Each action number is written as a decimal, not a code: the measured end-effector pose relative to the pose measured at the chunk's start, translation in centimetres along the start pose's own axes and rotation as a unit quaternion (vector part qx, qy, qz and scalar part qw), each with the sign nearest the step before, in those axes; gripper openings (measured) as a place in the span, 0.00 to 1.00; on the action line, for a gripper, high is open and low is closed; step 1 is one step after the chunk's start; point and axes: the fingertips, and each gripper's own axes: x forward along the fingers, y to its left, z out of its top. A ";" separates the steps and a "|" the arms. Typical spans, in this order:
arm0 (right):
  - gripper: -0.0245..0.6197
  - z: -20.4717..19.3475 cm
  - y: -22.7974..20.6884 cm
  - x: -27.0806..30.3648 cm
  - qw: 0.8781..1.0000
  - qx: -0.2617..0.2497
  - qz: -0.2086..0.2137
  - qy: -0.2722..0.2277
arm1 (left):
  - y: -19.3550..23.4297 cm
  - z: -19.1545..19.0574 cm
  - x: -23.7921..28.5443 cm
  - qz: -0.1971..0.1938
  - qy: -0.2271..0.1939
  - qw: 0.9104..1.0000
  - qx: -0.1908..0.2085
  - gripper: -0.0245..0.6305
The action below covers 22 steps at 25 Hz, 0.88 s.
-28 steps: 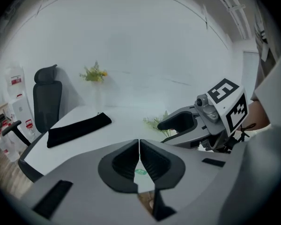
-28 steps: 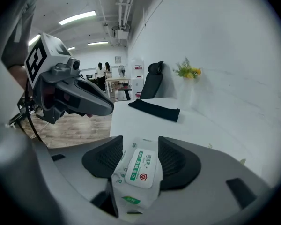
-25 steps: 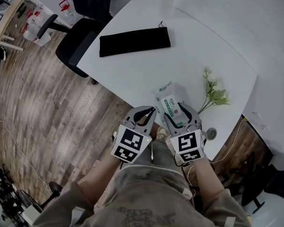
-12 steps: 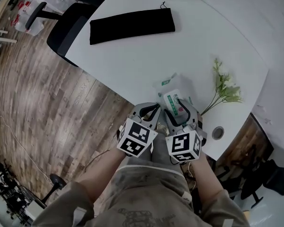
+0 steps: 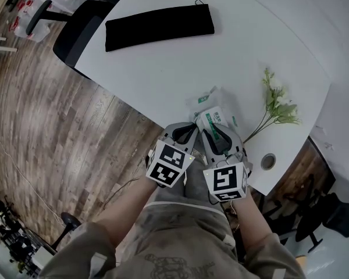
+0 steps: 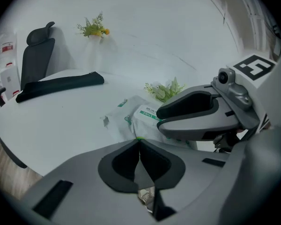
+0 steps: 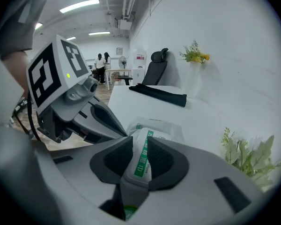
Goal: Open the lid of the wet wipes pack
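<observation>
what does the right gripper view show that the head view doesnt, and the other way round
Only the right gripper view: the right gripper, jaws closing with the wet wipes pack between its pads, plus ceiling lights and people far behind. Only the head view: the right gripper's own marker cube and the table's cable hole. Both: the wet wipes pack, black pouch, green sprig, office chair and left gripper.

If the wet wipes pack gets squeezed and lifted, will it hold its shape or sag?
Probably soft: the wet wipes pack has crinkled film ends, so it may dent between the right gripper's closing jaws. Lying flat and wide on the table, it is unlikely to roll; sliding on that smooth top seems possible.
</observation>
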 end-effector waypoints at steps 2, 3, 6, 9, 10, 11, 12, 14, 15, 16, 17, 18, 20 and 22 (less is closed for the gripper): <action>0.16 0.3 0.2 -0.3 1.000 0.005 0.005 -0.008 | 0.1 0.1 0.0 0.006 -0.001 1.000 -0.001 0.07; 0.15 0.4 0.2 -0.4 1.000 0.008 0.008 -0.011 | 0.1 0.2 0.0 0.010 -0.003 1.000 -0.002 0.07; 0.13 1.3 -0.4 -1.3 0.999 0.022 0.007 -0.028 | -0.1 0.0 0.3 0.022 0.007 1.000 0.003 0.07; 0.10 2.9 -2.4 -2.7 0.998 0.034 -0.016 -0.054 | -0.1 -0.1 0.4 0.028 0.024 0.999 0.010 0.07; 0.10 3.1 -3.3 -3.1 0.997 0.034 -0.027 -0.056 | 0.0 -0.1 0.4 0.026 0.026 0.999 0.009 0.07; 0.10 3.1 -4.4 -3.3 0.997 0.035 -0.038 -0.055 | 0.0 -0.1 0.4 0.025 0.025 0.999 0.005 0.07; 0.10 2.9 -5.4 -3.4 0.997 0.039 -0.045 -0.050 | 0.1 -0.1 0.4 0.023 0.024 0.999 0.002 0.07; 0.10 2.0 -7.3 -3.5 0.996 0.053 -0.054 -0.039 | 0.0 -0.2 0.4 0.020 0.026 0.999 0.001 0.07; 0.10 1.4 -8.3 -3.4 0.996 0.061 -0.058 -0.031 | 0.0 -0.3 0.4 0.017 0.028 0.999 0.002 0.07; 0.11 0.7 -9.1 -3.3 0.995 0.069 -0.061 -0.024 | 0.0 -0.3 0.4 0.015 0.029 0.999 0.002 0.07; 0.11 0.0 -9.8 -3.2 0.995 0.077 -0.063 -0.016 | 0.0 -0.2 0.4 0.012 0.029 1.000 0.002 0.07; 0.12 -0.5 -10.3 -3.0 0.994 0.085 -0.064 -0.010 | 0.0 -0.2 0.4 0.010 0.029 1.000 0.001 0.07; 0.13 -1.3 -11.0 -2.5 0.993 0.095 -0.070 -0.001 | 0.1 -0.3 0.4 0.009 0.029 1.000 0.000 0.07; 0.14 -2.1 -11.5 -2.0 0.991 0.108 -0.077 0.002 | 0.1 -0.3 0.4 0.011 0.026 1.000 -0.001 0.07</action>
